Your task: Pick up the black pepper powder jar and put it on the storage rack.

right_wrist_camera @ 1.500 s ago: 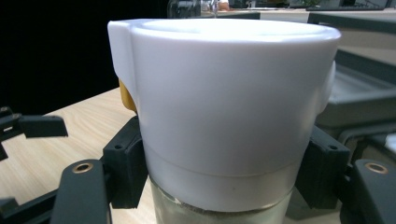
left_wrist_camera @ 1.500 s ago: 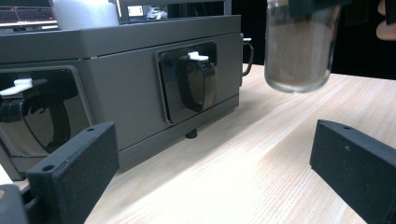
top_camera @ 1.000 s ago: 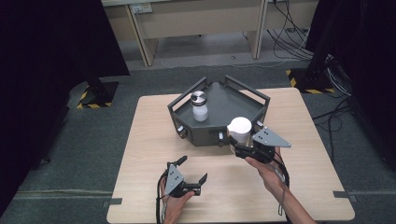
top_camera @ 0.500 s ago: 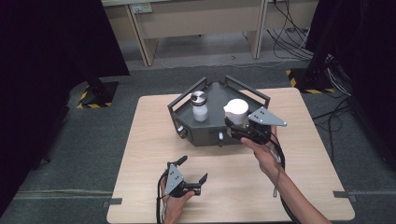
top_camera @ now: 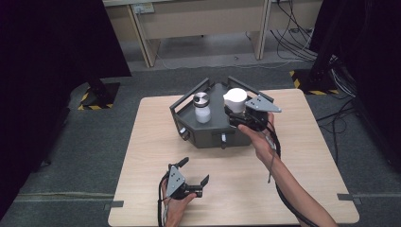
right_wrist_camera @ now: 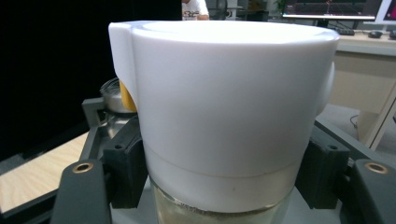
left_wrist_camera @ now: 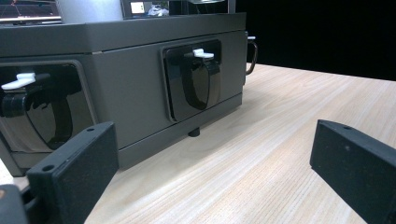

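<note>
Two tools are at work over a pale wooden surface (top_camera: 142, 142). The right tool (top_camera: 235, 115) is clenched on a white-capped clear jar (top_camera: 235, 98), its black pads pressing the jar just under the wide white plastic cap; in the right gripper view the jar (right_wrist_camera: 224, 121) stands upright between the jaws. In the high view the jar is held over the right part of a dark grey angular metal tray-box (top_camera: 215, 137), near its right rail. A second small clear jar with a round silver metal lid (top_camera: 202, 108) stands upright in the left part of that box. The left tool (top_camera: 194, 176) lies low near the front edge of the surface, well apart from the box, jaws spread wide with nothing between them. In the left gripper view the box's front wall (left_wrist_camera: 135, 88) shows two glossy black recessed latches with white tabs (left_wrist_camera: 203, 53).
</note>
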Demonstrator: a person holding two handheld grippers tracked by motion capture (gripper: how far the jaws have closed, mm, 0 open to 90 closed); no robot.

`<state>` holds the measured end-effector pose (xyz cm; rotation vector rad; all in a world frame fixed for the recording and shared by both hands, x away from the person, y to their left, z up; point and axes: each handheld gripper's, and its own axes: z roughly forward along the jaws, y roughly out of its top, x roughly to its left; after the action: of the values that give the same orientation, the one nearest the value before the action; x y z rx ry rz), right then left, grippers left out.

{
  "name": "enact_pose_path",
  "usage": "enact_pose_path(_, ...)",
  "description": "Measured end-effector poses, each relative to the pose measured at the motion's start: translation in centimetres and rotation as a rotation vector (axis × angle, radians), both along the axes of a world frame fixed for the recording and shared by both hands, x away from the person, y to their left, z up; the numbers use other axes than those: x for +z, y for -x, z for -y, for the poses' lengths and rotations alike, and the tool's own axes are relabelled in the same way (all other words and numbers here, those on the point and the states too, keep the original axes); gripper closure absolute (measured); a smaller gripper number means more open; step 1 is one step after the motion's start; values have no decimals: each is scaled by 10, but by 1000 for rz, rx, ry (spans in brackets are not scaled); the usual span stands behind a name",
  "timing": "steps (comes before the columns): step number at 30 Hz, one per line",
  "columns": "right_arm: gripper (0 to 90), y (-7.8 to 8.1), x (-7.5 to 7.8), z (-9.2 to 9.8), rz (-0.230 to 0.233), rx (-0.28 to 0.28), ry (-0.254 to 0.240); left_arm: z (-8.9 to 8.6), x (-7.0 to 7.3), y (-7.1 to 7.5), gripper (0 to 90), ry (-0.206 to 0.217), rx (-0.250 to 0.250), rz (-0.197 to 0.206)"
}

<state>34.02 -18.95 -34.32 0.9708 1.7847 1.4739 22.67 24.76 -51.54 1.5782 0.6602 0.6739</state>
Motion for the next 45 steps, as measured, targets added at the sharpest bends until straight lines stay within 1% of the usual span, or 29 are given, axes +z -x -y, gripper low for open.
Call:
enact_pose_path(3, 304, -6, -1, -6, 5, -11, 2, 0, 0, 0, 8, -2, 0, 1)
enact_pose_path(5, 305, -10, -2, -9, -2, -18, -6, 0, 0, 0, 8, -1, 0, 1)
enact_pose_path(8, 304, -14, -2, -17, 2, -40, 16, 1, 0, 0, 8, -5, -2, 1)
enact_pose_path(12, 304, -23, -5, -23, 0, -61, 19, 1, 0, 0, 8, -9, -4, 5)
enact_pose_path(16, 305, -30, -9, -28, -14, -86, 12, 0, 0, 1, 9, -4, 4, 6)
enact_pose_path(20, 304, -35, -13, -32, -23, -100, 14, 1, 0, 2, 9, -4, 5, 8)
enact_pose_path(23, 304, -37, -16, -35, -27, -107, 25, 1, 0, 1, 11, -5, 5, 8)
enact_pose_path(30, 304, -40, -23, -35, -22, -115, 7, 0, 0, 2, 11, -2, 9, 4)
enact_pose_path(34, 304, -39, -24, -37, -17, -114, 19, 0, 0, 2, 11, -3, 8, 3)
enact_pose_path(39, 304, -37, -27, -39, 5, -110, 38, 0, 0, 2, 11, -3, 7, 2)
enact_pose_path(45, 302, -36, -27, -39, 0, -114, 37, 1, 0, 3, 11, -3, 8, 5)
